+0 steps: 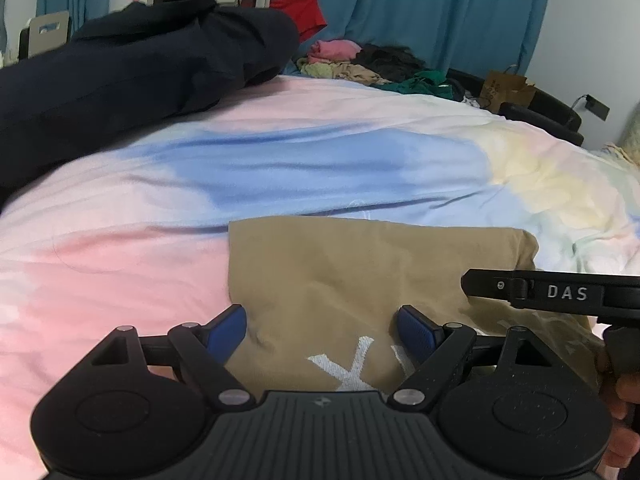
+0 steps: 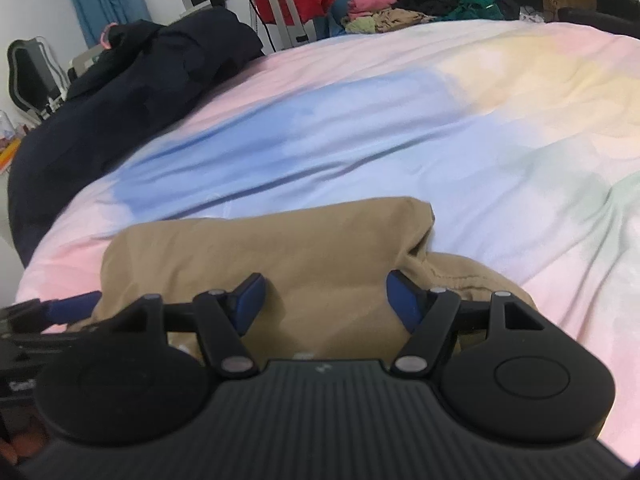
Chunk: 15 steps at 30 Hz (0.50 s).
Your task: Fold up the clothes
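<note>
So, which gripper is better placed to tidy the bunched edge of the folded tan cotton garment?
Right. The right gripper hangs open beside the tan garment's bunched hem; the left gripper is over the flat side.

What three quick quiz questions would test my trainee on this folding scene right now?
1. True or false: the left tongs are clamped on the tan garment.
2. Which lies on the bedspread's far left side? A) dark navy garment B) a towel C) a pillow
3. Fill in: white ____ shows on the tan garment near the left tongs.

Key
1. False: both the left and the right tongs stand open over it.
2. A
3. lettering
</note>
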Available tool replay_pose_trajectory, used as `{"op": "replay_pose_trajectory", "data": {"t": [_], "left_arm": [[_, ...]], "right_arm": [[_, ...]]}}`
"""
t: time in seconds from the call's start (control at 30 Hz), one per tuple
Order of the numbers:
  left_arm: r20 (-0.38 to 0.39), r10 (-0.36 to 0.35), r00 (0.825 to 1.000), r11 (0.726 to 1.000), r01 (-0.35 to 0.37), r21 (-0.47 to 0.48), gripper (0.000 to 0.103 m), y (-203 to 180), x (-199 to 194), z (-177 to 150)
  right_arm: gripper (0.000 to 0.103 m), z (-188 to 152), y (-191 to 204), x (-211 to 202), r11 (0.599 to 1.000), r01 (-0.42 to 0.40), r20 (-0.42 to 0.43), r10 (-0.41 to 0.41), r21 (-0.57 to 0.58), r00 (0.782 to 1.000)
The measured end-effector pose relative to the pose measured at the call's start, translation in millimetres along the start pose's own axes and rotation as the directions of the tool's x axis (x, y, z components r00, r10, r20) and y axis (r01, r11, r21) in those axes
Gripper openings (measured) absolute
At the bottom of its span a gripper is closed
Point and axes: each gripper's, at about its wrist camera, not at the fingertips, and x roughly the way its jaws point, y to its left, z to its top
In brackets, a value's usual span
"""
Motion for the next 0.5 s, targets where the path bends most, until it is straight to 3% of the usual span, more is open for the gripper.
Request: {"op": "replay_pose_trajectory", "data": {"t": [0.33, 0.5], "left_arm": [[0.053, -0.027, 0.998, 1.000, 0.027, 0.012, 0.083, -17, -78, -34], [0.011, 0.016, 1.000, 1.000, -0.016, 0.020, 0.086, -22, -74, -44]], "right_arm": [[0.071, -29, 19, -87, 0.998, -0.030, 0.045, 0.033, -0.063, 0.998], [0.070, -47, 14, -69, 0.999, 0.004, -0.050, -0.007, -0.054, 0.999]]}}
